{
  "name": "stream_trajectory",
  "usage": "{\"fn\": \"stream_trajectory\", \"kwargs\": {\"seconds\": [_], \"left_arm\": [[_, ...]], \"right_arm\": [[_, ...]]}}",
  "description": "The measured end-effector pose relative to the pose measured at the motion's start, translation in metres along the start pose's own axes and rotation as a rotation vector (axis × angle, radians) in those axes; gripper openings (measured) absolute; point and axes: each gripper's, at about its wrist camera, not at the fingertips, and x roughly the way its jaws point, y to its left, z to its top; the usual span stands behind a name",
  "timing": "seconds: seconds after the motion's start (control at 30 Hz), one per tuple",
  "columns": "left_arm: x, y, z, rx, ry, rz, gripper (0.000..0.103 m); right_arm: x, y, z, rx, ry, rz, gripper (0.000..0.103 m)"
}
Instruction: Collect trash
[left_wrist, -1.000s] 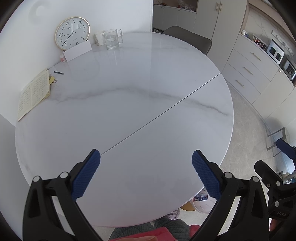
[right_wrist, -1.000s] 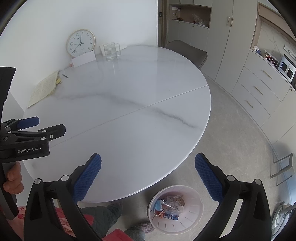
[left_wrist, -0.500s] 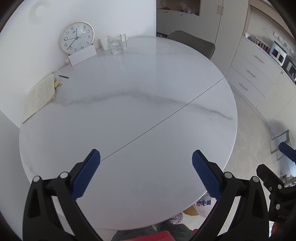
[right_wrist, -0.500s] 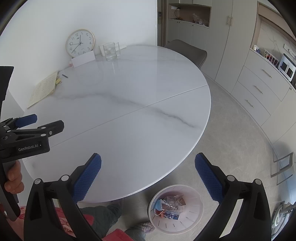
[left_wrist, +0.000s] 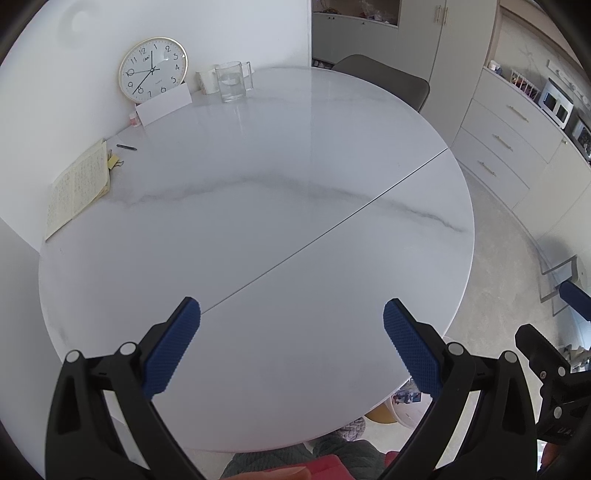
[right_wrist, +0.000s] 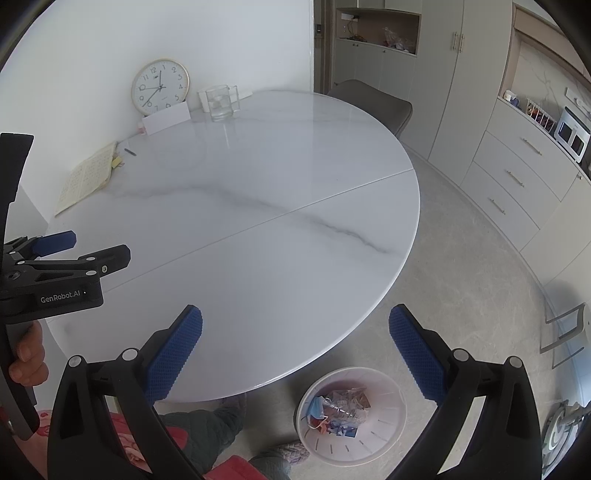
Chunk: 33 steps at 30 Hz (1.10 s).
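Note:
A white waste bin stands on the floor below the table's near edge, with wrappers and a blue mask inside; a sliver of it shows in the left wrist view. My left gripper is open and empty above the round white marble table. My right gripper is open and empty over the table's near edge, above the bin. The left gripper also shows in the right wrist view, at the left.
At the table's far side stand a wall clock, a white card, a glass jug, an open notebook and a pen. A grey chair is behind the table. Drawers line the right wall.
The left gripper has drawn back and up a little, so more of the table and wall shows. The right gripper has barely moved. Both stay open.

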Motion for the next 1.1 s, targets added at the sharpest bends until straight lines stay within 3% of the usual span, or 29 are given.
{"fn": "stream_trajectory", "kwargs": {"seconds": [1.1], "left_arm": [[0.0004,-0.0016,-0.0041,-0.003,0.007,-0.016,0.095]], "right_arm": [[-0.0056,0.0012,-0.0026,-0.005,0.002,-0.001,0.101]]}}
